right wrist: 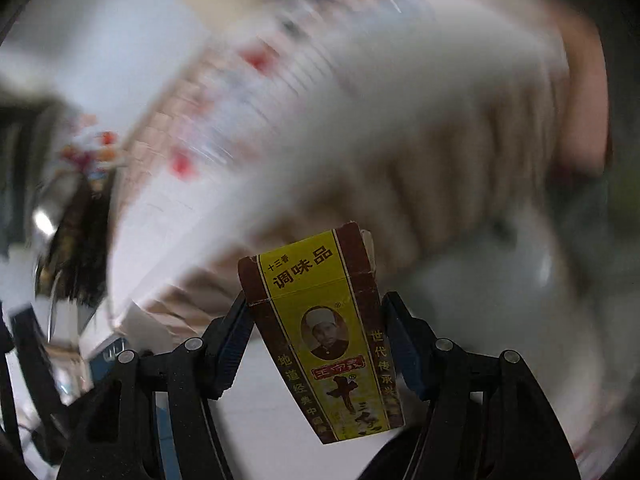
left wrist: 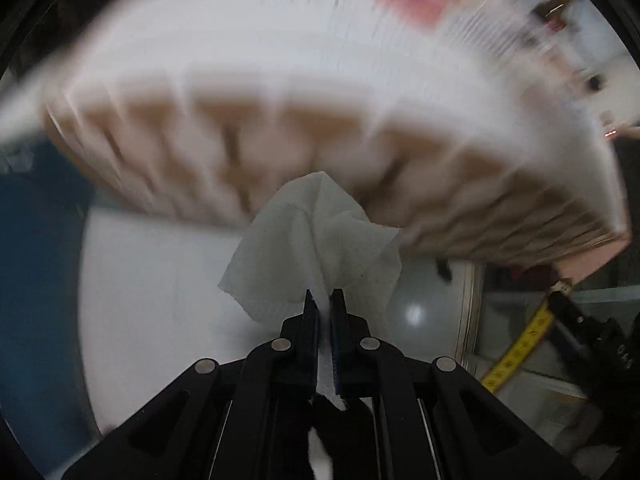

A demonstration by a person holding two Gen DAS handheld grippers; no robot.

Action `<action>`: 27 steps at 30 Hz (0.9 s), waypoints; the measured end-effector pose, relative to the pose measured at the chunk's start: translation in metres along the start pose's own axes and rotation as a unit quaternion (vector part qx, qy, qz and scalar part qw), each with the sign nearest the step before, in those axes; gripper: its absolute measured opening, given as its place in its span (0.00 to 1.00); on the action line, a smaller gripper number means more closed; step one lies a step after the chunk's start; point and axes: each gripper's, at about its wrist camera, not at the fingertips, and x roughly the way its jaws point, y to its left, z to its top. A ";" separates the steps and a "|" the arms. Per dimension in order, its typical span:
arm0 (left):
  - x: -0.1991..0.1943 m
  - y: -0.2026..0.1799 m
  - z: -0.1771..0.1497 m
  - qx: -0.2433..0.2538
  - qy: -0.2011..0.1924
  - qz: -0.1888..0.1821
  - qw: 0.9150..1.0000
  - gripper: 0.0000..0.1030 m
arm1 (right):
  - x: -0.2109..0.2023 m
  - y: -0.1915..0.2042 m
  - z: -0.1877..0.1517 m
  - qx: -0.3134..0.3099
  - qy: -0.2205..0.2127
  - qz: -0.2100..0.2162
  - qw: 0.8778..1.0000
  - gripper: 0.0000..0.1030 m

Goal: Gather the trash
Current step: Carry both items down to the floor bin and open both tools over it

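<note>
We pinch a limp white paper tissue in our closed left gripper (weightless, crushable anywhere), while our right gripper clamps a light, stiff yellow-and-brown cardboard seasoning box by its sides.

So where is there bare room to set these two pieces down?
Blur hides much. Free: the pale floor below the table edge, left of the tissue, and the white patch under the spice box. Crowded: the yellow tape side at right, and the dark clutter at left.
</note>
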 end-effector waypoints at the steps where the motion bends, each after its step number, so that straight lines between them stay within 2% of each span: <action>1: 0.037 0.006 -0.004 -0.010 0.023 -0.007 1.000 0.03 | 0.022 -0.016 -0.008 0.022 0.013 0.002 1.000 0.65; 5: 0.195 0.030 -0.015 -0.036 0.101 -0.031 0.994 0.03 | 0.151 -0.098 -0.054 0.102 0.071 0.006 0.992 0.65; 8: 0.297 0.042 -0.017 -0.037 0.139 -0.031 0.989 0.03 | 0.235 -0.143 -0.076 0.122 0.092 0.003 0.988 0.65; 11: 0.365 0.047 -0.018 -0.018 0.150 -0.019 0.988 0.06 | 0.321 -0.181 -0.096 0.123 0.112 -0.003 0.986 0.65; 13: 0.394 0.050 -0.020 -0.015 0.154 -0.014 0.988 0.08 | 0.360 -0.196 -0.107 0.108 0.125 -0.008 0.986 0.65; 16: 0.413 0.053 -0.026 -0.005 0.150 -0.006 0.989 0.12 | 0.402 -0.209 -0.120 0.078 0.151 -0.017 0.985 0.65; 18: 0.412 0.057 -0.030 -0.003 0.133 -0.005 0.991 0.36 | 0.421 -0.214 -0.128 0.071 0.171 -0.016 0.983 0.67; 19: 0.409 0.059 -0.032 -0.002 0.126 -0.005 0.992 0.72 | 0.424 -0.215 -0.130 0.062 0.179 -0.019 0.982 0.69; 20: 0.407 0.060 -0.032 -0.003 0.118 0.001 0.993 1.00 | 0.425 -0.210 -0.131 0.052 0.181 -0.023 0.982 0.78; 21: 0.402 0.062 -0.034 -0.004 0.109 0.002 0.994 1.00 | 0.422 -0.208 -0.133 0.037 0.182 -0.026 0.982 0.86; 25: 0.386 0.063 -0.037 0.013 0.096 0.035 0.995 1.00 | 0.405 -0.193 -0.131 -0.019 0.186 -0.052 0.981 0.98; 27: 0.372 0.059 -0.041 0.032 0.076 0.077 0.994 1.00 | 0.392 -0.185 -0.130 -0.057 0.181 -0.082 0.978 1.00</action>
